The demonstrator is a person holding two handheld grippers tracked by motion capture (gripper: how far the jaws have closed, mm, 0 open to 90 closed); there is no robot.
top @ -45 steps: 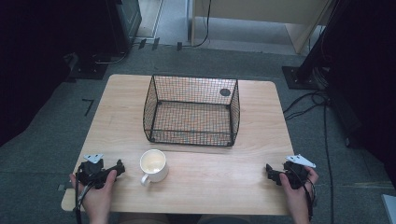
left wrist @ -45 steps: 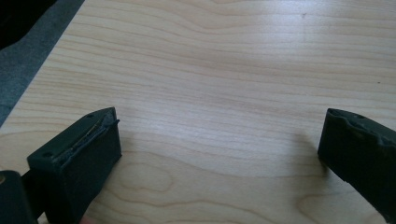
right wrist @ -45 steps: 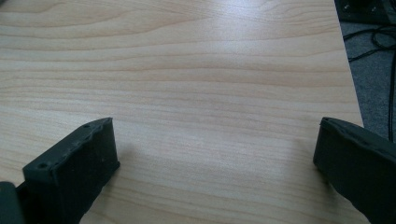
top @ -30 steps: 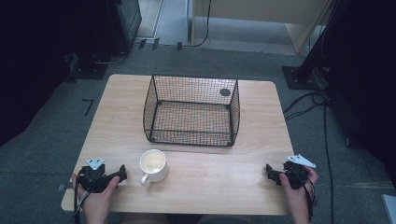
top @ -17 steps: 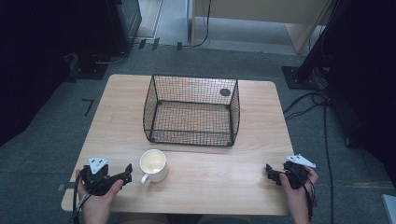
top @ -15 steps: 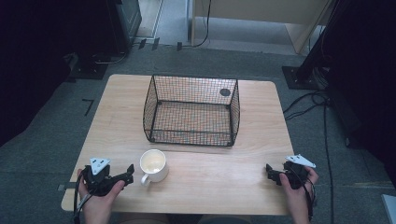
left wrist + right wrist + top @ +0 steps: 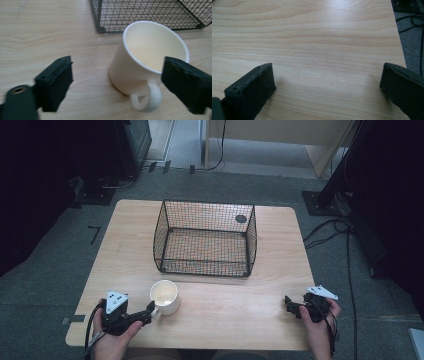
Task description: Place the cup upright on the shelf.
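Note:
A white mug (image 7: 165, 296) stands upright and empty on the wooden table (image 7: 225, 325), in front of the wire basket. My left gripper (image 7: 151, 310) sits just left of the mug, its tips at the handle. In the left gripper view the mug (image 7: 147, 57) stands with its handle (image 7: 147, 101) toward me. My left gripper (image 7: 120, 67) has its jaws wide on either side; they have just been closing a little, with the mug's handle side between them, untouched. My right gripper (image 7: 291, 306) rests near the table's front right and stands open (image 7: 327, 75) over bare wood.
A black wire basket (image 7: 205, 265) stands empty in the middle of the table, its corner close behind the mug (image 7: 100, 27). A small dark disc (image 7: 241, 218) lies at its back right corner. The table's right edge (image 7: 398, 32) is close, with cables on the floor beyond.
My left gripper has moved right toward the mug and lifted a little, so its tips now reach the handle. The right gripper and the mug have stayed put.

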